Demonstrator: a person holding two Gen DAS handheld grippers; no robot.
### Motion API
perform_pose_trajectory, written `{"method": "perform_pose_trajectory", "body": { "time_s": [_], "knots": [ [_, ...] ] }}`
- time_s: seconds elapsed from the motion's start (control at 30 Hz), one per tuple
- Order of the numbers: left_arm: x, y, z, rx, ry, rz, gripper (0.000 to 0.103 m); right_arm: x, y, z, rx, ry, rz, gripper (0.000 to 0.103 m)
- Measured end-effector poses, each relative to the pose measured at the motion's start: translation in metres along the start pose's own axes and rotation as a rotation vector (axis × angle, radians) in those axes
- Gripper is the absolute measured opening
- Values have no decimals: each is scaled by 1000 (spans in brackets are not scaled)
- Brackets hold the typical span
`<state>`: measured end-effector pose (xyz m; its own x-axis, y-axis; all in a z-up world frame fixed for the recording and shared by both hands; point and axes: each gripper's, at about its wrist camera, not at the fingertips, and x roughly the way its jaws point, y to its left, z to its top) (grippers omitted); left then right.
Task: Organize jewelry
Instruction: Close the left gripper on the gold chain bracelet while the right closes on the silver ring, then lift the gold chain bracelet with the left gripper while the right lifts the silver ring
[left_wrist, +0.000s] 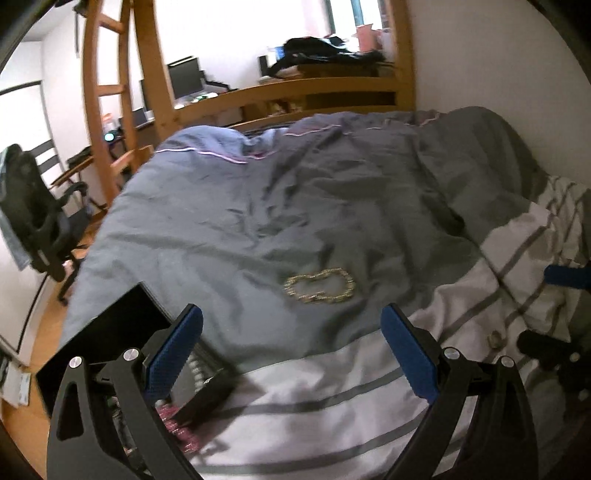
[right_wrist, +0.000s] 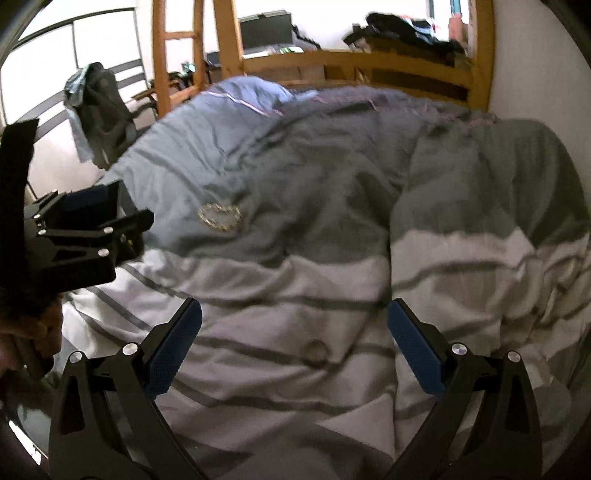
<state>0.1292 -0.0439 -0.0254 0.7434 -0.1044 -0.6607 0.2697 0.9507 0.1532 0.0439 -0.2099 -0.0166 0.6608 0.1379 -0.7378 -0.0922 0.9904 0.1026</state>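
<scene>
Two hand-held grippers hover over a bed covered by a grey duvet (left_wrist: 229, 206) and a white blanket with grey stripes (right_wrist: 280, 332). Going left to right in the left wrist view, a black jewelry box (left_wrist: 110, 332) sits at about eight o'clock, its lid raised, with something pink and sparkly (left_wrist: 181, 432) at its near edge, partly hidden behind the left finger. The left gripper (left_wrist: 291, 354) points forward along the bed with its blue-padded fingers (left_wrist: 173, 354) spread wide and nothing between them. Just beyond the gap, near the centre, a gold chain necklace (left_wrist: 319, 286) lies looped on the duvet, apart from the box. At four o'clock a small ring (left_wrist: 496, 339) rests on the striped blanket, with parts of the right gripper showing at the right edge. In the right wrist view, the left gripper (right_wrist: 88, 236) appears side-on at nine o'clock, with the hand (right_wrist: 26, 339) gripping its handle below it. The necklace (right_wrist: 220, 217) lies at about ten o'clock. The right gripper (right_wrist: 294, 350) is angled down over the striped blanket, its jaws wide apart and empty, and the ring (right_wrist: 316, 351) sits directly between the fingertips, untouched.
</scene>
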Motion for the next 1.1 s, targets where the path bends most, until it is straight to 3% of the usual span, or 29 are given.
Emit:
{"method": "perform_pose_trajectory", "body": {
  "time_s": [0.13, 0.2, 0.33, 0.57, 0.7, 0.87, 0.9, 0.93, 1.1],
  "knots": [
    [20, 4, 3, -19, 32, -36, 90, 13, -4, -9, 19, 52, 21, 96],
    [29, 8, 4, -36, 47, -53, 83, 22, -1, -14, -3, 95, 17, 72],
    [55, 0, 7, -1, 100, -44, 65, 47, -2, -23, -6, 180, 8, 55],
    [81, -21, 11, 58, 108, -119, 60, 69, -9, -24, 31, 238, 55, 40],
    [101, -18, 12, 6, 182, -144, 36, 71, -12, -25, 57, 255, 91, 33],
    [112, -4, 5, -75, 240, -188, 23, 71, -25, -23, 130, 260, 110, 33],
    [114, -1, 4, -90, 248, -200, 12, 71, -25, -23, 129, 259, 106, 33],
    [115, 1, 3, -104, 262, -219, 7, 70, -24, -23, 123, 259, 101, 33],
    [108, 1, 6, -110, 245, -221, 8, 64, -19, -20, 101, 242, 121, 20]
  ]
}}
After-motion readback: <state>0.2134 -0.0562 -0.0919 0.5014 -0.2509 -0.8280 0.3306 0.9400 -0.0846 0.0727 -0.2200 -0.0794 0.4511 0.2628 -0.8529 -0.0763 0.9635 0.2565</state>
